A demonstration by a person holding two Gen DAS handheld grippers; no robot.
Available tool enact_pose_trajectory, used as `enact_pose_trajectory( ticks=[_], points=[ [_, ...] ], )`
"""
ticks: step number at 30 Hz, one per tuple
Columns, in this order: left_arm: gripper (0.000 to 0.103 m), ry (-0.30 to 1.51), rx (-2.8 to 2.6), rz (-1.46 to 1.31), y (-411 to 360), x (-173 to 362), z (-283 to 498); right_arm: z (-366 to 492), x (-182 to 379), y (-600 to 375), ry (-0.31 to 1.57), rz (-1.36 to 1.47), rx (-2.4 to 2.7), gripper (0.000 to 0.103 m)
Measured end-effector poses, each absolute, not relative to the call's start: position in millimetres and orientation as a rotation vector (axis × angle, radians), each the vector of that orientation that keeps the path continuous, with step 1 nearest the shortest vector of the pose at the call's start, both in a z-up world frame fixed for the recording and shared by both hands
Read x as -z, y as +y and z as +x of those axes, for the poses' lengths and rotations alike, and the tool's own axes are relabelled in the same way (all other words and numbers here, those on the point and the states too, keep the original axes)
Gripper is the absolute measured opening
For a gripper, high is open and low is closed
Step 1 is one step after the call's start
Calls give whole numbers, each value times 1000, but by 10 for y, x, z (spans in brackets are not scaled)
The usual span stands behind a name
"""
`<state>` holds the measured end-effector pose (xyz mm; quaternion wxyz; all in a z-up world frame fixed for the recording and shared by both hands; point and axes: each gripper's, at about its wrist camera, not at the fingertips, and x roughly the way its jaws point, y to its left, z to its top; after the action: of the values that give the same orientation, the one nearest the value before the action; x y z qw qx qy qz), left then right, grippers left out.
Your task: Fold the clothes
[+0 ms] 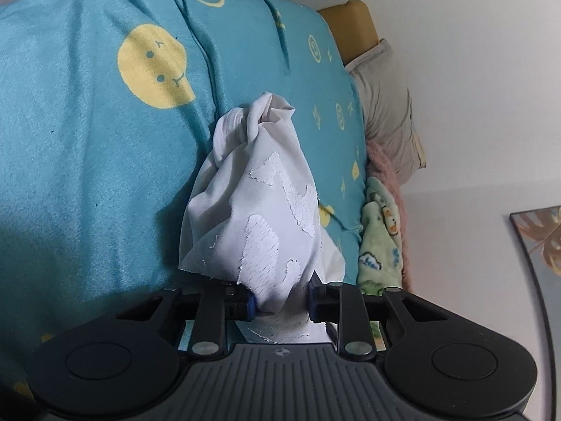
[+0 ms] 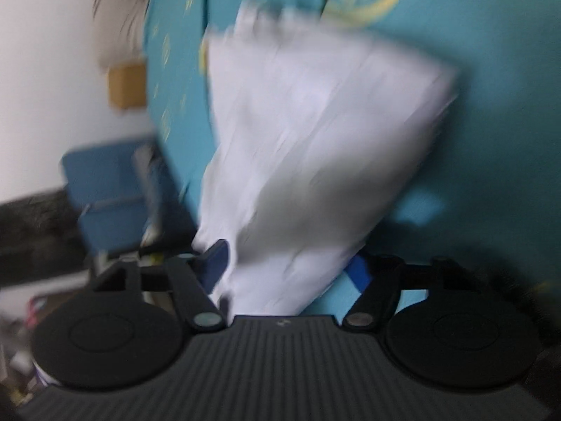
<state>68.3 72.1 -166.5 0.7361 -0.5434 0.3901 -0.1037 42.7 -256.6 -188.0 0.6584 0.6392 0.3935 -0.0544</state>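
The bed sheet (image 1: 87,175) is teal with yellow smiley faces. The shirt (image 1: 259,210) is white with a cracked white print.

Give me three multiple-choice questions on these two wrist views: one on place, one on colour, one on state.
1. Where does the white crumpled garment hang? A over the teal smiley-print bedspread B over a wooden floor C in a basket
2. What colour are the smiley faces? A red B yellow C black
3. What is the left tool doing? A hanging open and empty B closed on the garment C out of view

Answers: 1 A, teal cloth lies behind it; 2 B, yellow discs show; 3 B, cloth sits pinched between its blue fingers.
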Motion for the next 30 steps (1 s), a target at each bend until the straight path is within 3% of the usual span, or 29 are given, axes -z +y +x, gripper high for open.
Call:
enact_pose_trajectory(
  ticks=[2,4,8,11,13,15,20,25,30],
  points=[
    [27,861,225,-1201,729,1676,686,396,1873,-2641,853,1448,169,71],
    [27,867,223,-1198,729,1681,697,401,1899,-2660,855,1461,184,58],
    [30,906,207,-1220,751,1740,739,446,1901,-2620,867,1429,180,42],
    [45,972,198,-1237,756,1822,798,480,1851,-2607,856,1396,165,31],
    [68,1015,201,-1265,755,1890,840,513,1779,-2604,834,1364,150,26],
    [70,1037,223,-1334,752,1978,877,547,1707,-2600,812,1332,135,24],
    [64,980,210,-1393,816,1999,903,612,1503,-2622,736,1268,89,22],
    [43,911,208,-1347,825,1914,900,612,1475,-2634,720,1238,77,21],
    [33,837,252,-1212,754,1755,891,537,1440,-2616,703,1178,74,21]
  ],
)
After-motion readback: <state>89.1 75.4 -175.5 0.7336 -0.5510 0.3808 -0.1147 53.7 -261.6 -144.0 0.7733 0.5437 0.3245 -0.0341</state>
